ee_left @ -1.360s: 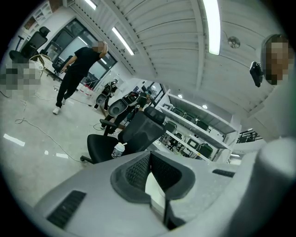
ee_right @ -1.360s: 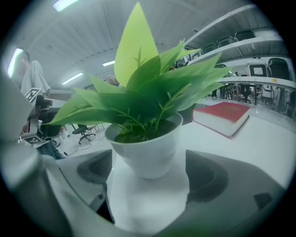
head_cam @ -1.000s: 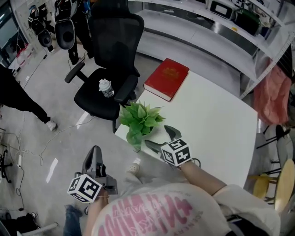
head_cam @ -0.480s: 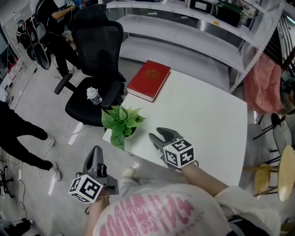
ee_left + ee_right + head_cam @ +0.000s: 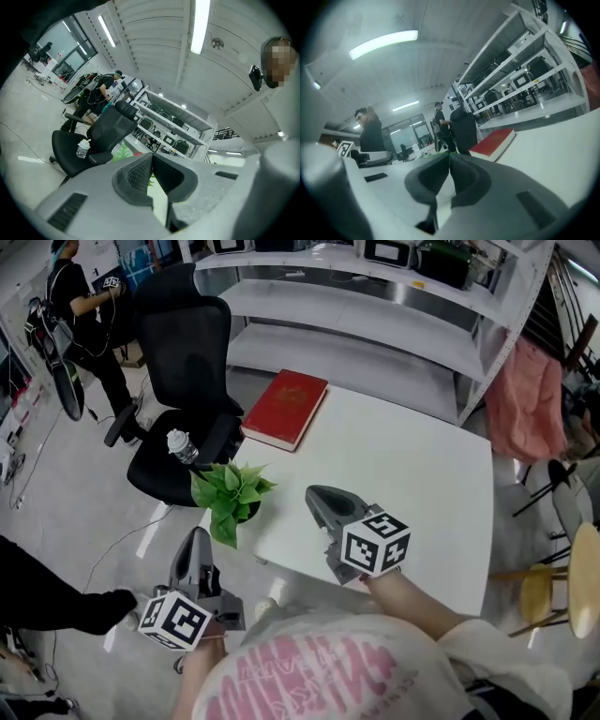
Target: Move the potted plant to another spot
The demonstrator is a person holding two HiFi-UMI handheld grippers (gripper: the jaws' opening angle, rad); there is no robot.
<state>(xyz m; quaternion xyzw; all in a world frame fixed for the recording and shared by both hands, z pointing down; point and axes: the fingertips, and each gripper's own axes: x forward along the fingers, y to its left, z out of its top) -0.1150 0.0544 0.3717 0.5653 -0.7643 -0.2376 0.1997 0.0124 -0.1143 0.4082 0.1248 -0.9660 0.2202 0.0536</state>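
The potted plant point(image 5: 228, 495), green leaves over a small pot, stands at the near left corner of the white table point(image 5: 422, 484). My right gripper point(image 5: 317, 495) hovers over the table just right of the plant and apart from it. Its jaws are closing to shut with nothing between them, as the right gripper view point(image 5: 450, 159) confirms. My left gripper point(image 5: 197, 538) hangs off the table's left edge, below the plant, also shut and empty point(image 5: 152, 157). Some of the plant's leaves point(image 5: 125, 152) show behind its jaws.
A red book point(image 5: 285, 409) lies at the table's far left corner. A black office chair point(image 5: 183, 381) with a water bottle point(image 5: 181, 447) on its seat stands left of the table. White shelves point(image 5: 375, 306) run behind, pink cloth point(image 5: 525, 399) hangs right, and a person point(image 5: 80, 296) stands far left.
The right gripper's jaws went from wide open beside the plant to shut, and that gripper rose. The plant stays on the table corner. The left gripper shifted slightly.
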